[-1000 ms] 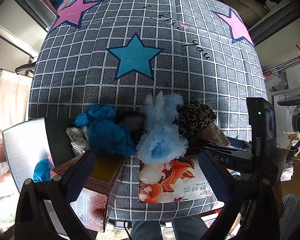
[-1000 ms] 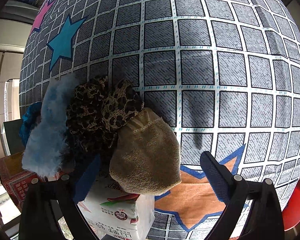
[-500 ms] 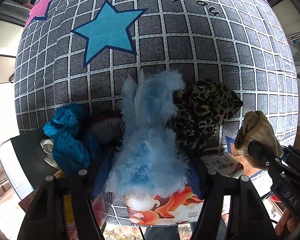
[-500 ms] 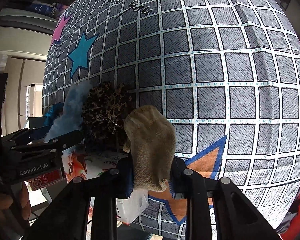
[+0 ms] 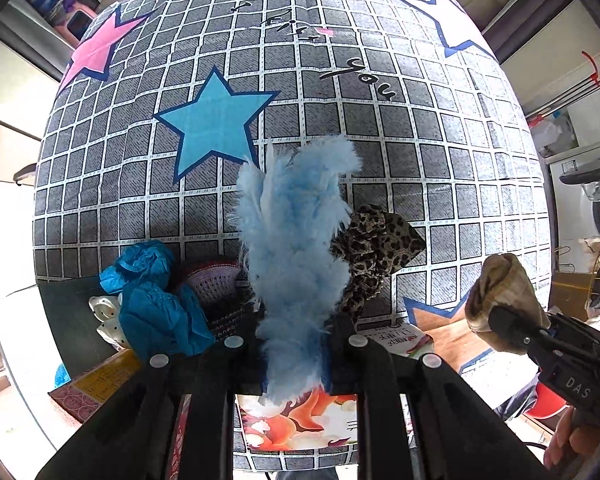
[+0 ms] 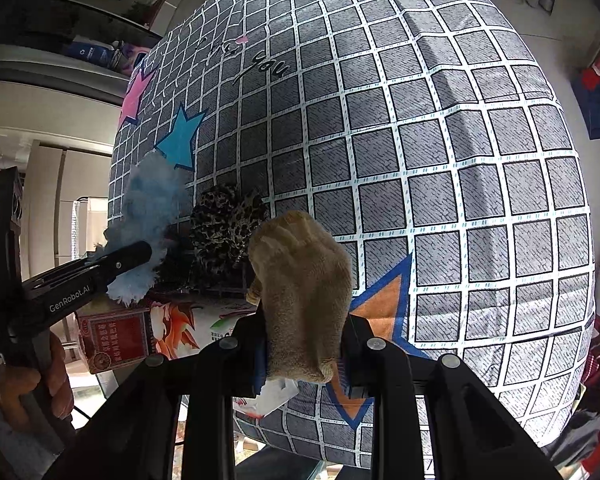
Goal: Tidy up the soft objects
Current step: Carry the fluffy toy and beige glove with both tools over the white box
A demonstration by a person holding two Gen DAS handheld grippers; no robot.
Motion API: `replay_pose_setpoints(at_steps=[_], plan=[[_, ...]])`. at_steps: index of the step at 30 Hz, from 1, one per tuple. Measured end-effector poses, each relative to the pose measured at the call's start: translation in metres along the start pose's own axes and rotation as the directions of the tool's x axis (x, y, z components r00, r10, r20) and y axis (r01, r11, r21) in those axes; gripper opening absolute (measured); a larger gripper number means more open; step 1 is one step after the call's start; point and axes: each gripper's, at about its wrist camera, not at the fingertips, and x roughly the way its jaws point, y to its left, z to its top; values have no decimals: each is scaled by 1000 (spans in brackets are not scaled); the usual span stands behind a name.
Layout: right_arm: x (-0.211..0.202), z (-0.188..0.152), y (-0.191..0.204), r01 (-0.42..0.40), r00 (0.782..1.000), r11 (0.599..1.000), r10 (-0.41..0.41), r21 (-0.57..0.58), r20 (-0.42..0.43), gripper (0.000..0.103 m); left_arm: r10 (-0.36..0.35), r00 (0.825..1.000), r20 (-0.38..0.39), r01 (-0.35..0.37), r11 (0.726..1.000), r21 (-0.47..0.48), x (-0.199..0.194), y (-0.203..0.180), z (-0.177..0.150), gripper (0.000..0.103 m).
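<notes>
My left gripper (image 5: 294,340) is shut on a fluffy light-blue soft item (image 5: 296,240) and holds it raised above the pile; it also shows in the right wrist view (image 6: 148,220). My right gripper (image 6: 304,344) is shut on a tan plush sock (image 6: 300,280), lifted off the bed; the sock shows at right in the left wrist view (image 5: 500,292). A leopard-print item (image 5: 374,248) lies on the grey checked bed cover (image 5: 440,160). Blue crumpled items (image 5: 152,300) and a purple knitted item (image 5: 216,280) lie to the left.
Printed boxes (image 6: 140,332) and a flowered pack (image 5: 300,420) sit at the bed's near edge. A dark tray (image 5: 72,320) with a white dotted item lies at left. A washing machine (image 5: 588,208) stands to the right.
Both grippers closed from open, the left on the fluffy blue item and the right on the tan sock, and both lifted their items up away from the pile.
</notes>
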Motion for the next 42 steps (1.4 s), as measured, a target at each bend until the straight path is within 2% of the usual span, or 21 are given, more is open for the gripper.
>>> replay_pose_setpoints(at_steps=[9,16,24,33,42], plan=[[-15,-9,25,0,1000,999,1,-49,25,28,-29,997,74,23,997,77,-37,-16,-28,20],[-16,-27,46,9,1000,995,-9,-104,4,28,-65,996,62,56,989,138,-49,-24,-69,20],[-6,-55,77,12,998,984,-23,-176,-60,28,-101,994,46,91,977,193,-61,-17,-126,20],[5,-86,124,9,991,955,-49,-295,-128,28,-118,989,88,104,984,148,-82,27,-176,20],[11,-104,190,-26,987,901,-46,-432,-153,28,-110,983,148,107,994,23,-98,85,-209,20]])
